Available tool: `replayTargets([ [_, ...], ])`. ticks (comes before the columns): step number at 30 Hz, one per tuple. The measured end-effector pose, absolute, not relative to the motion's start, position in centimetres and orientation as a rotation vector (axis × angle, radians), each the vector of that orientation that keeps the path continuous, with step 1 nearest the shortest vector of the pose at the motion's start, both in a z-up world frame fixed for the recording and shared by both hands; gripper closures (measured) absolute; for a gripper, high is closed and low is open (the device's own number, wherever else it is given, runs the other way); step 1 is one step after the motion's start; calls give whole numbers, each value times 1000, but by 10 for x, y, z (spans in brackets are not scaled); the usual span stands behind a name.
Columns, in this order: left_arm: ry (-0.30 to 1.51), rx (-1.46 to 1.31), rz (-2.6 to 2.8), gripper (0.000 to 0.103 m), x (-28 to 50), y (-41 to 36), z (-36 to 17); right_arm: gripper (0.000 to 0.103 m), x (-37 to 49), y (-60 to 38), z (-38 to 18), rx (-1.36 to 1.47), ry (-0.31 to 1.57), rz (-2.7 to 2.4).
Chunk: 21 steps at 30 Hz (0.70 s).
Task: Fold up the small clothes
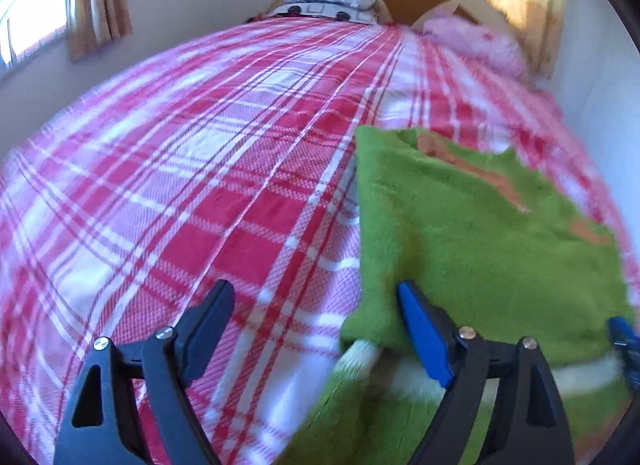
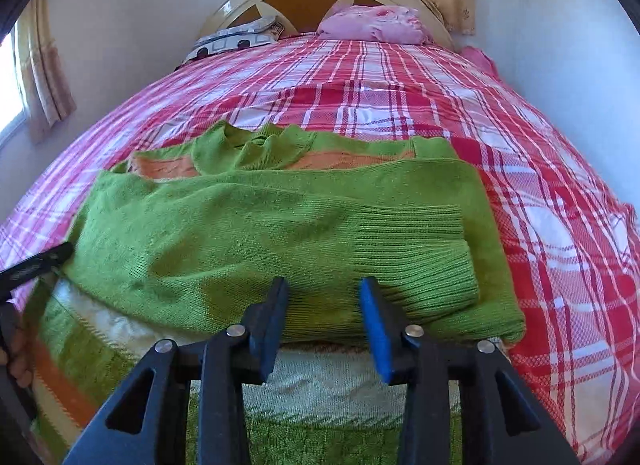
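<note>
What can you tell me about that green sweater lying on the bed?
The green sweater is a soft, fuzzy-looking knit with orange bands near the collar and white and orange stripes lower down. It lies on the red and white plaid bedspread, neck toward the headboard. A sleeve with a ribbed cuff is folded across the body. The right gripper hovers at the folded edge, jaws apart with no cloth pinched. The left gripper stands wide open at the sweater's side.
</note>
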<state>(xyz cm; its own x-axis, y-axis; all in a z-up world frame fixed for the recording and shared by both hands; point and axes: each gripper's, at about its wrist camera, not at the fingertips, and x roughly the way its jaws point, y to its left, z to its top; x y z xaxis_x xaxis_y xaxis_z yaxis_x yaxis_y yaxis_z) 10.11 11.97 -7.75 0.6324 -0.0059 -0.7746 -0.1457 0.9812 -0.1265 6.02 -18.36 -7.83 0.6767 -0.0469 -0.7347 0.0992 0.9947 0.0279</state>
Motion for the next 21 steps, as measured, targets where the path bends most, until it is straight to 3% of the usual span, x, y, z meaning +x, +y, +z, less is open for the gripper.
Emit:
replayTargets([
  [8, 874, -81, 5, 17, 68, 151, -61, 56, 60, -190, -78, 117, 811, -42],
  [15, 936, 90, -96, 15, 90, 96, -85, 56, 61, -193, -79, 126, 809, -37],
  [17, 921, 83, -52, 7, 101, 95, -84, 56, 60, -195, -79, 140, 806, -30],
  [21, 921, -53, 67, 7, 134, 113, -77, 56, 60, -195, -79, 153, 803, -23],
])
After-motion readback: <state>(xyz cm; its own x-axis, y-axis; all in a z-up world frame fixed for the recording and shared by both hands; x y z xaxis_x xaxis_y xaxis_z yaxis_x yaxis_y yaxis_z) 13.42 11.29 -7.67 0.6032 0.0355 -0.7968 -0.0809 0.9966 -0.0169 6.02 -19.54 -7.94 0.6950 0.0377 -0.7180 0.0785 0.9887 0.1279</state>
